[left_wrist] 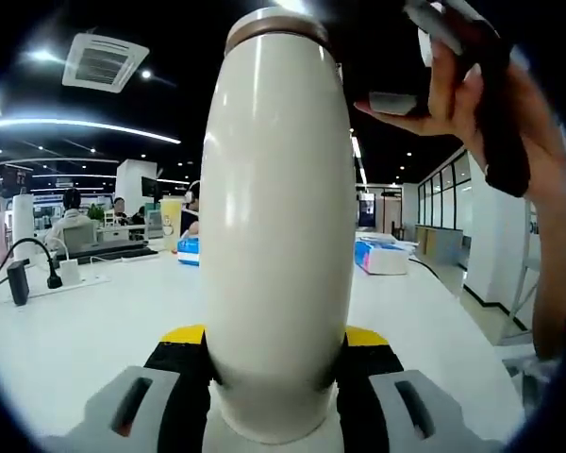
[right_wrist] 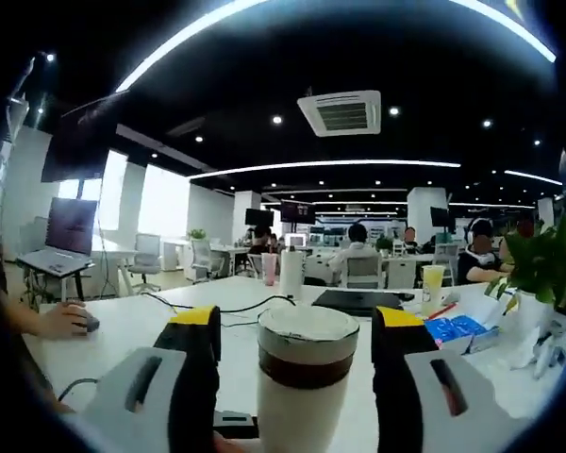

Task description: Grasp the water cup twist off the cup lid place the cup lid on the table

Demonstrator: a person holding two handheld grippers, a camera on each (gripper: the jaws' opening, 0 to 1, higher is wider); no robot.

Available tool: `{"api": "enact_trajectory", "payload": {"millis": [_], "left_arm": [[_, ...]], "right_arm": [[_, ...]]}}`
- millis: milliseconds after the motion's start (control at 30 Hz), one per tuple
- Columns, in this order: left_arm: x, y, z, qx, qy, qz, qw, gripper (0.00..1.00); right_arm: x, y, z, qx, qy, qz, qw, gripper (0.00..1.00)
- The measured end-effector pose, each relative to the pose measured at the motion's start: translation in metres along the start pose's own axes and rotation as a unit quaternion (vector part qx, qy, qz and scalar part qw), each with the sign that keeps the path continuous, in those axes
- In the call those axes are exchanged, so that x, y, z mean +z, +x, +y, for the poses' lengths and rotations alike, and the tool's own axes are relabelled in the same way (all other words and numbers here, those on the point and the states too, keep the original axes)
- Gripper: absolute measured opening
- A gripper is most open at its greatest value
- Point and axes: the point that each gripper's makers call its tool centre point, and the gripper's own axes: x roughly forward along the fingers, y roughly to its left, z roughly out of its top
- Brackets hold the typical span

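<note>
Left gripper view, left tongs [left_wrist: 275, 377] clamped on cream water cup [left_wrist: 278, 236], right tongs [right_wrist: 297, 354] wide, straddling cup lid [right_wrist: 307, 332].

Water cup [left_wrist: 278, 226] base hidden behind left gripper [left_wrist: 275, 377] jaws — in right gripper view, lower body cut off by frame edge.

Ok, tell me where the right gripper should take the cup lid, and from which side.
Grip the cup lid by its round side wall, at the brown band just under the pale top. Come straight on along the cup's axis, one jaw on each side. The right gripper is already lined up this way, its jaws apart and level with the lid. The left gripper clamps the cream cup body, so it should resist twisting.
</note>
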Motion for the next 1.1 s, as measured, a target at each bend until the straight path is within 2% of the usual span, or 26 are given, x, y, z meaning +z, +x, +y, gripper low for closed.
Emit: {"api": "enact_trajectory", "payload": {"millis": [33, 100, 167, 233, 333, 400, 533, 833, 1100], "left_arm": [[0.0, 0.0, 0.0, 0.0, -0.001, 0.0, 1.0, 0.53], [0.0, 0.0, 0.0, -0.001, 0.0, 0.0, 1.0, 0.53], [0.0, 0.0, 0.0, -0.001, 0.003, 0.0, 1.0, 0.53], [0.001, 0.0, -0.001, -0.001, 0.003, 0.0, 1.0, 0.53], [0.001, 0.001, -0.001, -0.002, 0.003, 0.0, 1.0, 0.53], [0.001, 0.001, -0.001, -0.002, 0.003, 0.0, 1.0, 0.53], [0.001, 0.002, -0.001, -0.002, 0.004, 0.0, 1.0, 0.53], [0.002, 0.002, -0.003, -0.003, 0.006, 0.0, 1.0, 0.52], [0.002, 0.002, -0.004, -0.004, 0.007, 0.0, 1.0, 0.52]], "right_arm": [[-0.003, 0.001, -0.002, -0.002, 0.007, 0.009, 0.9999, 0.62], [-0.002, -0.001, -0.005, -0.012, 0.006, 0.001, 0.9999, 0.57], [0.001, -0.001, -0.006, -0.017, 0.013, -0.011, 0.9997, 0.56], [0.001, -0.001, -0.006, -0.016, 0.016, -0.012, 0.9997, 0.52], [-0.002, -0.001, -0.009, -0.02, 0.02, -0.005, 0.9996, 0.51], [0.002, -0.003, -0.011, -0.02, 0.018, -0.018, 0.9995, 0.46], [0.003, -0.004, -0.011, -0.015, 0.012, -0.017, 0.9997, 0.45], [0.002, -0.004, -0.011, 0.013, 0.033, 0.003, 0.9994, 0.45], [-0.007, -0.004, -0.01, 0.033, 0.05, 0.035, 0.9976, 0.46]]}}
